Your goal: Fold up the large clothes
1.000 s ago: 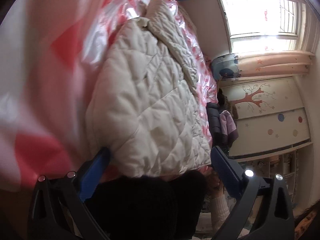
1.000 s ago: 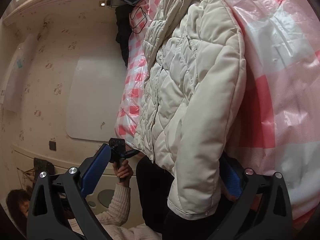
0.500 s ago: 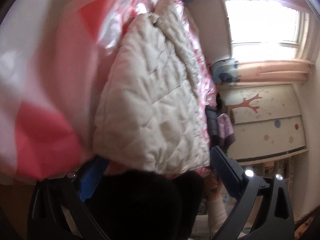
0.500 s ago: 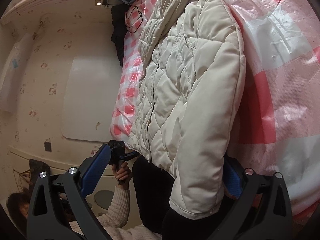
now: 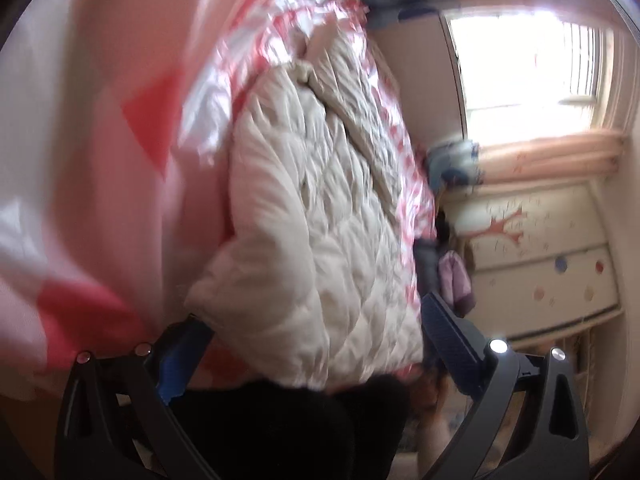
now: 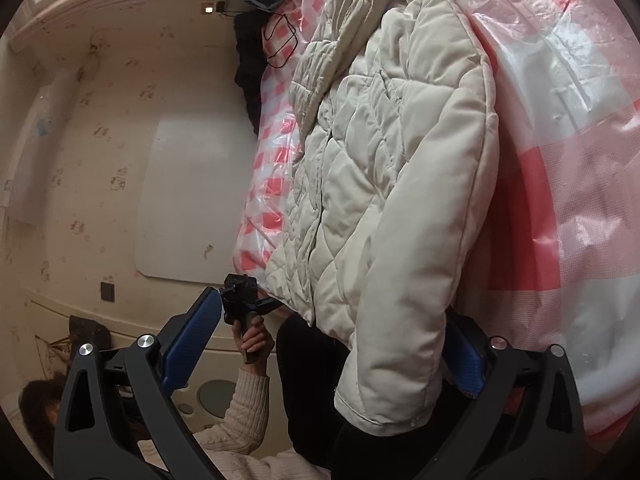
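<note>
Jacket (image 6: pixel 384 184), cream and quilted, lies spread on the bed's pink-checked plastic cover (image 6: pixel 560 128), its hem and one sleeve cuff hanging over the bed's near edge. Your left tool (image 5: pixel 316 344) sits at that edge with its jaws spread wide, the jacket's hem between the blue pads but ungripped; this view is blurred. Your right tool (image 6: pixel 332 340) is likewise wide open, the dangling sleeve between its fingers (image 6: pixel 192 336), unclamped.
</note>
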A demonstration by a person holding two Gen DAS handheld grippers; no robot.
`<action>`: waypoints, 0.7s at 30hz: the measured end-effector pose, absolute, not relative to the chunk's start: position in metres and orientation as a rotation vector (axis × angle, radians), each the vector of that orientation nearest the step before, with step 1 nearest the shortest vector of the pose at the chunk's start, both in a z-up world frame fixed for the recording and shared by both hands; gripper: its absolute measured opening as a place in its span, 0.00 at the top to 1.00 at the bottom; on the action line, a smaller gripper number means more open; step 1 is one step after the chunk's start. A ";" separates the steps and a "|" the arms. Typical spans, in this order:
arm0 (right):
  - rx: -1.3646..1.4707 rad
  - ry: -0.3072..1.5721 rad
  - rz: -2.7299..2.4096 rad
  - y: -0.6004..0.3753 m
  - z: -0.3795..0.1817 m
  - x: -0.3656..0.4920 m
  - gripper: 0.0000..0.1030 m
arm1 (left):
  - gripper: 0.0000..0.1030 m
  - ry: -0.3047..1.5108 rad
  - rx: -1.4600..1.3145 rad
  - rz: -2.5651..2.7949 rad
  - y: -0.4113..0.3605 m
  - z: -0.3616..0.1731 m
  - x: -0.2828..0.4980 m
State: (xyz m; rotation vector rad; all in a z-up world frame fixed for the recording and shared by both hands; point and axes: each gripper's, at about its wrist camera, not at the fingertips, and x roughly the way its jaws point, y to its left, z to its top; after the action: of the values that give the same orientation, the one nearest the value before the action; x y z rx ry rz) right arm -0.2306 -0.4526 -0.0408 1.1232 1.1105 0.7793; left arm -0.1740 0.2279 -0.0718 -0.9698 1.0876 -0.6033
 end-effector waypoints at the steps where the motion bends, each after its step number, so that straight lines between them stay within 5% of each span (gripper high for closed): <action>1: 1.104 1.136 0.760 -0.452 -0.043 -0.230 0.06 | 0.07 1.124 -0.930 -0.597 0.223 -0.074 -0.170; 8: 1.066 1.176 0.722 -0.455 -0.050 -0.229 0.07 | 0.07 1.138 -0.794 -0.538 0.215 -0.065 -0.162; 10: 1.038 1.183 0.717 -0.453 -0.050 -0.229 0.07 | 0.16 1.138 -0.759 -0.497 0.212 -0.066 -0.161; 11: 1.013 1.180 0.708 -0.451 -0.048 -0.230 0.10 | 0.36 1.152 -0.717 -0.482 0.209 -0.067 -0.160; 12: 0.981 1.176 0.693 -0.449 -0.047 -0.232 0.15 | 0.63 1.175 -0.671 -0.461 0.205 -0.067 -0.159; 13: 0.953 1.171 0.671 -0.446 -0.045 -0.233 0.33 | 0.79 1.198 -0.645 -0.445 0.200 -0.068 -0.158; 14: 0.944 1.170 0.642 -0.446 -0.045 -0.236 0.61 | 0.80 1.208 -0.646 -0.439 0.198 -0.069 -0.158; 16: 0.955 1.147 0.587 -0.453 -0.046 -0.241 0.83 | 0.86 1.203 -0.632 -0.417 0.196 -0.064 -0.158; 21: 0.988 1.004 0.598 -0.455 -0.021 -0.249 0.88 | 0.88 1.131 -0.676 -0.461 0.190 -0.032 -0.160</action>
State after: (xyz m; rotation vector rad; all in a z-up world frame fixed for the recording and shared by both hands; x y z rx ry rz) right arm -0.2489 -0.4548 -0.0206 0.9881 1.0040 0.5981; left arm -0.1601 0.1899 -0.0317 -0.6757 1.1311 -0.4614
